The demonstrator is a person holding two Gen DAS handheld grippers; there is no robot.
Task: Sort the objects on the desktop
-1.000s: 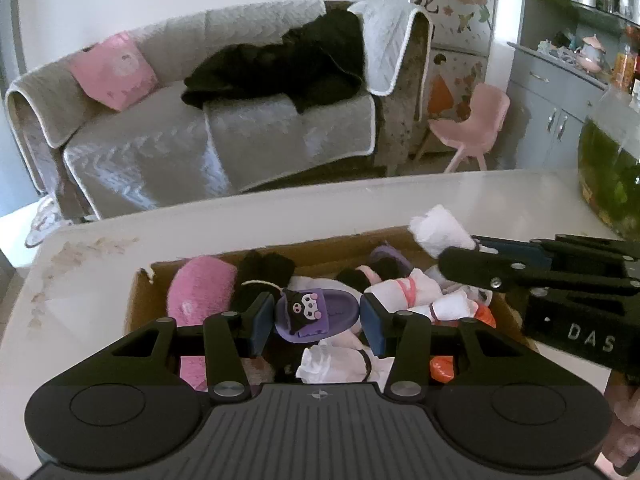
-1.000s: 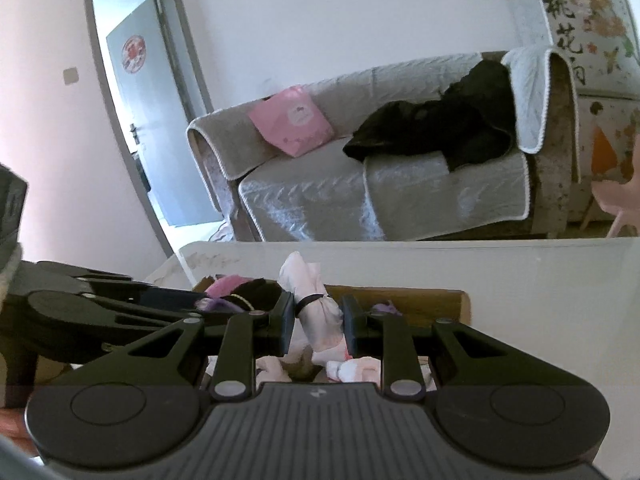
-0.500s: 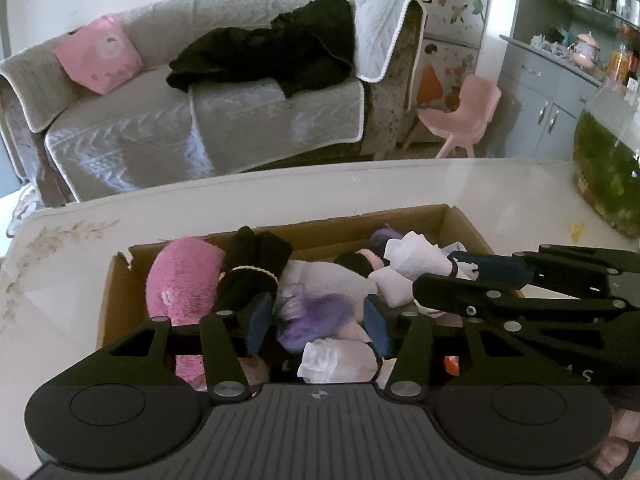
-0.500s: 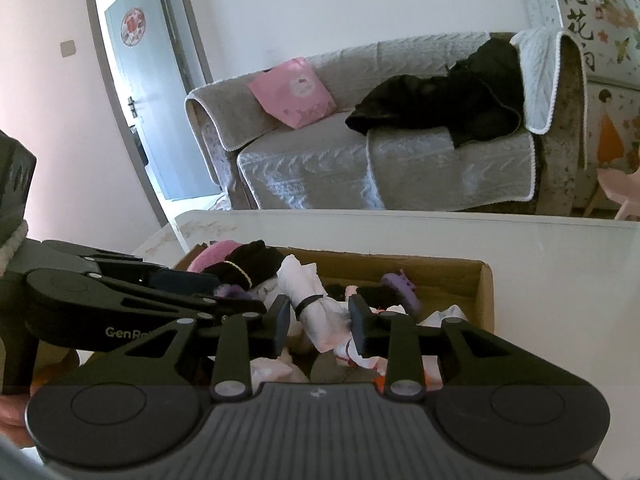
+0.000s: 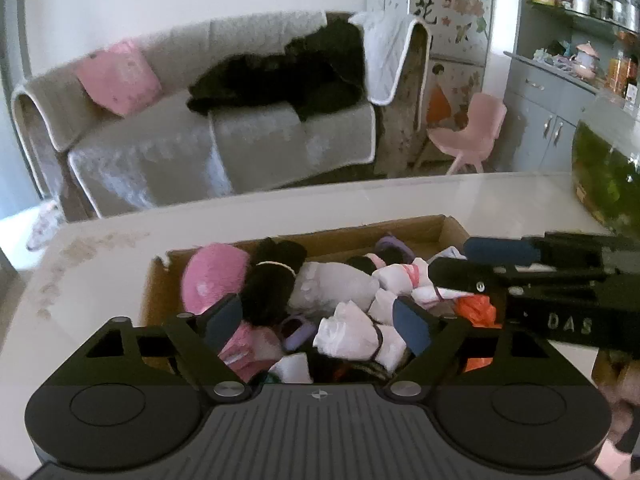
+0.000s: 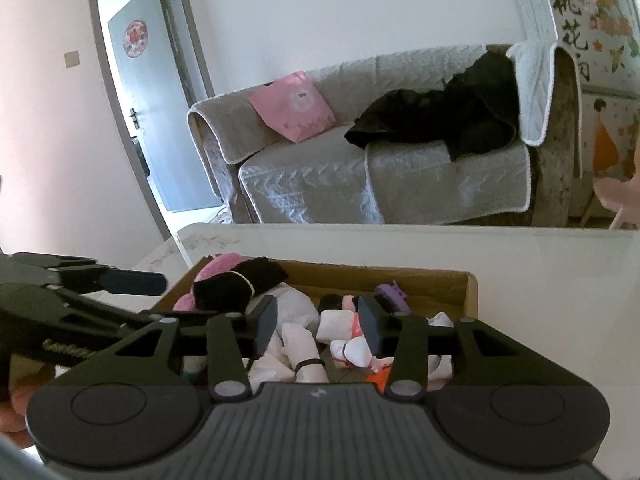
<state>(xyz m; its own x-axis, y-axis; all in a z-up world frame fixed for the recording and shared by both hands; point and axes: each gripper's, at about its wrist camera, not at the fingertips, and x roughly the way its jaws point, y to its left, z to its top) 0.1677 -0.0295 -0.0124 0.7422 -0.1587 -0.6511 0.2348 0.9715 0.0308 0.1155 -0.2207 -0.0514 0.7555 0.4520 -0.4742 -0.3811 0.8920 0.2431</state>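
A cardboard box (image 5: 408, 229) on the white table holds a pink plush item (image 5: 212, 276), a black bundle (image 5: 272, 276), several white rolled socks (image 5: 356, 332) and a small purple slipper (image 5: 295, 330). My left gripper (image 5: 318, 316) is open and empty just above the box's near side. My right gripper (image 6: 318, 320) is open and empty over the same box (image 6: 440, 280), above white rolled socks (image 6: 300, 344). The right gripper's fingers (image 5: 500, 254) reach in from the right in the left wrist view.
The white table (image 5: 400, 200) stretches beyond the box. A fish tank (image 5: 604, 184) stands at its right edge. A grey sofa (image 5: 200, 136) with a pink cushion and a pink child's chair (image 5: 472, 132) are behind the table. A door (image 6: 148, 120) is at the left.
The left gripper opened and let the purple slipper drop into the box. The right gripper opened and released the white rolled sock into the box. Both pulled back slightly.
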